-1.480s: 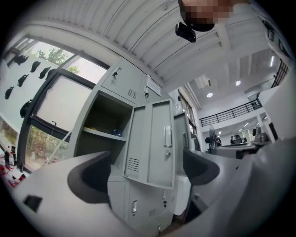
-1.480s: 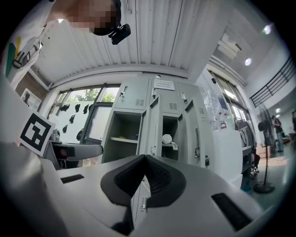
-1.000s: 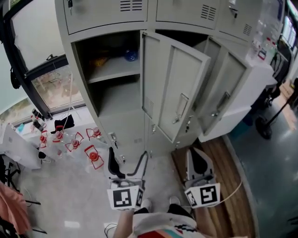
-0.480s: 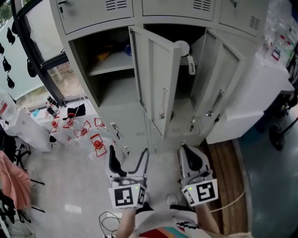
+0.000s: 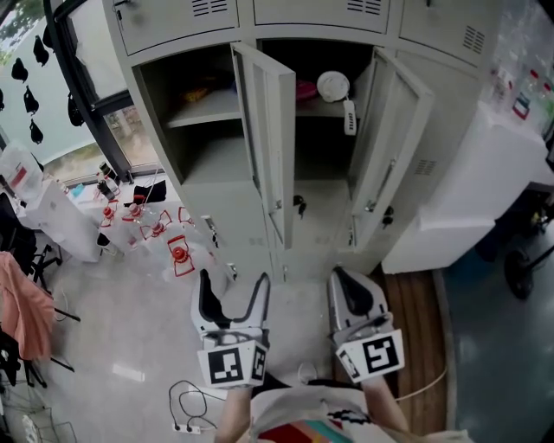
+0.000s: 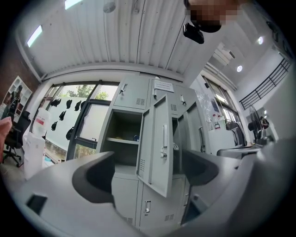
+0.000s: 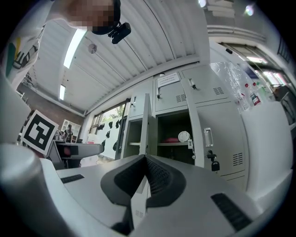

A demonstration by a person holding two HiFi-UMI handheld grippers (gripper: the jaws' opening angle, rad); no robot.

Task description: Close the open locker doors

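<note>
Grey lockers stand before me. Two doors hang open, swung out toward me: a middle door seen nearly edge-on and a right door with a handle. The left compartment is open too, with a shelf. Both grippers are low, about a metre short of the doors, touching nothing. My left gripper is open and empty; in its own view the middle door shows between its jaws. My right gripper is shut and empty; past it is the right door.
A white round object and a pink item sit on the middle shelf. Red-framed things lie on the floor at left, near a white table. A white cabinet stands right, above wooden flooring. A cable lies by my feet.
The view has swung, so both doors now show more edge-on and the middle compartment's inside has come into sight. Both grippers kept their places low in front, left open, right shut.
</note>
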